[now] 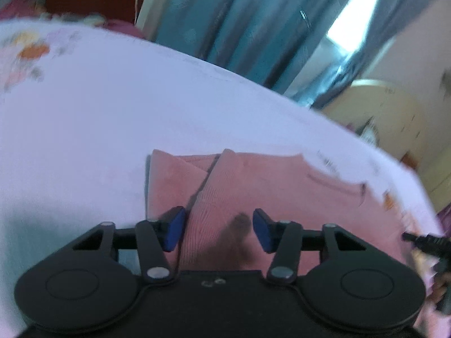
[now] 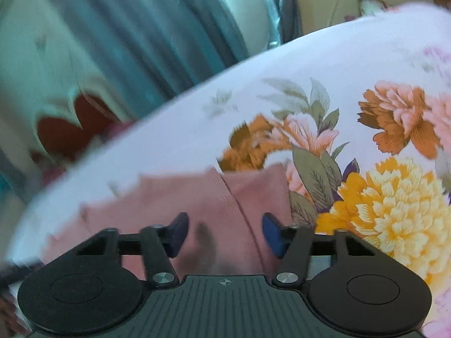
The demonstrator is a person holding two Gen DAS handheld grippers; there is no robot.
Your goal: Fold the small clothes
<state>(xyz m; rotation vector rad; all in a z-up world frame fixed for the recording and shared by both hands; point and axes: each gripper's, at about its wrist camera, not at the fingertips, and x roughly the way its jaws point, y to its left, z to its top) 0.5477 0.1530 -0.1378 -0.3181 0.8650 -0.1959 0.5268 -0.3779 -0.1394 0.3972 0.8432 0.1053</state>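
Note:
A small pink ribbed garment [image 1: 253, 186] lies flat on the white floral bedsheet [image 1: 112, 112], with two folded flaps meeting along a seam. My left gripper [image 1: 219, 231] is open just above its near edge, with nothing between the blue pads. In the right wrist view the same pink garment [image 2: 197, 200] lies below my right gripper [image 2: 225, 235], which is open and empty over the cloth. The tip of the right gripper [image 1: 422, 242] shows at the right edge of the left wrist view.
The bedsheet [image 2: 310, 64] carries large orange, pink and yellow flower prints [image 2: 389, 197] right of the garment. Blue-green curtains [image 1: 239, 22] and a bright window [image 1: 355, 14] lie beyond the bed edge. A cream headboard or furniture piece [image 1: 380, 107] stands at the right.

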